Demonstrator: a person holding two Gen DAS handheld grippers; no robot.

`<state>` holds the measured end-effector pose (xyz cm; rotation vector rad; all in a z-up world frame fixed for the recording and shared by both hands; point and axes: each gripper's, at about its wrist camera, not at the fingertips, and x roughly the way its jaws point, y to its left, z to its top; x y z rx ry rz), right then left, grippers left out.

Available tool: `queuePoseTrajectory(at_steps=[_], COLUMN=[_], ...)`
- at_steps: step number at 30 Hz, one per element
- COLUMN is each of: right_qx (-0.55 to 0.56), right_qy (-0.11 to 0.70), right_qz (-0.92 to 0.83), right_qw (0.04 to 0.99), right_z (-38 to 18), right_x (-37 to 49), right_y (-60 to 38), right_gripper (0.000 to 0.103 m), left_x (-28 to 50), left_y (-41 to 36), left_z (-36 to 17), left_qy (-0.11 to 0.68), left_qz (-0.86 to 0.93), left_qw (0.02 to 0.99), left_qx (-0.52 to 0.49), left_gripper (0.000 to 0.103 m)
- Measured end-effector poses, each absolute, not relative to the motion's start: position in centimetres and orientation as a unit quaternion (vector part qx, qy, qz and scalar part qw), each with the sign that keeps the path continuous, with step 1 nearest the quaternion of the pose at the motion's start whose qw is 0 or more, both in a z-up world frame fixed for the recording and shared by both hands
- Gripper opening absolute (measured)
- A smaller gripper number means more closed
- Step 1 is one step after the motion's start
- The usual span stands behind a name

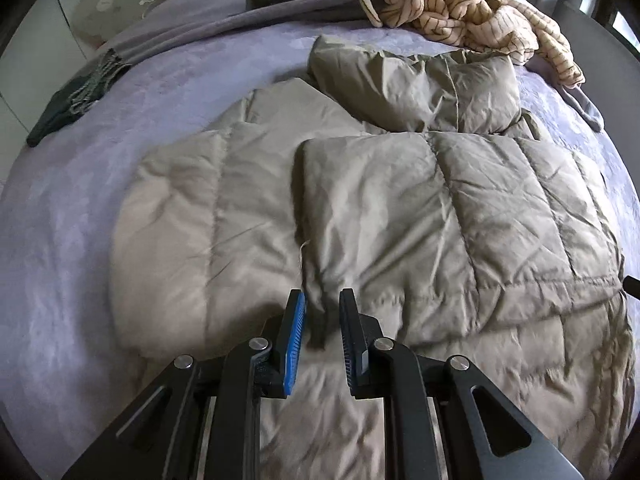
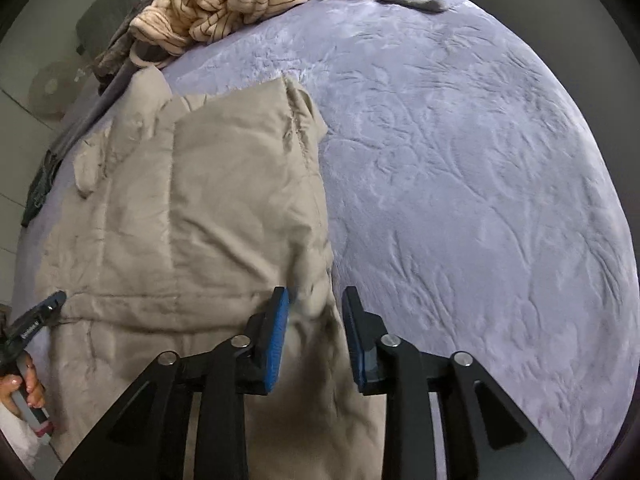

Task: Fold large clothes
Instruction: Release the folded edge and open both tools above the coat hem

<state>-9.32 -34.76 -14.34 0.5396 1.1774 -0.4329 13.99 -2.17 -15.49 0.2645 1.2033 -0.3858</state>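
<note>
Lying flat across the purple bed (image 2: 460, 168), the beige puffer jacket (image 1: 360, 216) has one fold of its fabric pinched in the left gripper (image 1: 322, 320), while the right gripper (image 2: 316, 320) stands open over its edge.

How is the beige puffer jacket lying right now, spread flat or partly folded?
Partly folded. On the puffer jacket, one quilted panel lies doubled over another with a raised edge, and a sleeve is tucked across the top.

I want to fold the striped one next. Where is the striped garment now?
The striped garment lies bunched at the far edge of the bed, beyond the khaki puffer jacket: top right in the left wrist view, top left in the right wrist view.
</note>
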Motion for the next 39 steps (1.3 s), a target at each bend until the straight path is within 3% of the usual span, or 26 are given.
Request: queuePoseTrajectory(at_steps=[6,7,8,9,14,17,21,24,39], right_qx=[0.29,0.293,0.296,0.3,0.308,0.311,0.321,0.33,0.368], right_qy=[0.547,0.55,0.55,0.551,0.558,0.564,0.564,0.571,0.557], right_qz=[-0.188,-0.185,-0.182,-0.179,-0.159,-0.145,-0.13,-0.121,-0.136], right_qw=[0.762,0.76,0.759,0.758,0.754,0.751,0.749,0.742,0.732], right_z=[-12.3,-12.1,-11.9,-11.8,-10.8,-10.4,-10.0,-10.1,-10.6], right_x=[-12.4,-12.8,-13.3,-13.6,-14.4,-14.9,-15.6,-16.2,-20.3], right_y=[-33.2,-32.8,-32.4,-32.1,-30.4,-29.4,-28.0,-26.8,-18.9], right_gripper=[0.049,0.053,0.055,0.057,0.068,0.079,0.08,0.091,0.092], left_x=[11.2,10.7,10.3,9.8,7.5,6.2,4.5,3.2,-1.2], left_y=[-0.8,-0.6,-0.4,-0.1,1.3,2.0,3.2,4.3,9.1], left_z=[-12.8,-12.5,-12.2,-11.8,-9.7,-9.2,-8.9,-8.9,-9.2], left_qy=[0.572,0.574,0.575,0.575,0.57,0.577,0.591,0.607,0.625], left_qz=[-0.175,-0.175,-0.173,-0.165,-0.14,-0.129,-0.121,-0.121,-0.174], left_qw=[0.792,0.792,0.792,0.793,0.802,0.799,0.792,0.781,0.755], left_qx=[0.118,0.116,0.114,0.111,0.109,0.108,0.092,0.086,0.096], left_gripper=[0.02,0.027,0.073,0.101,0.103,0.103,0.103,0.102,0.103])
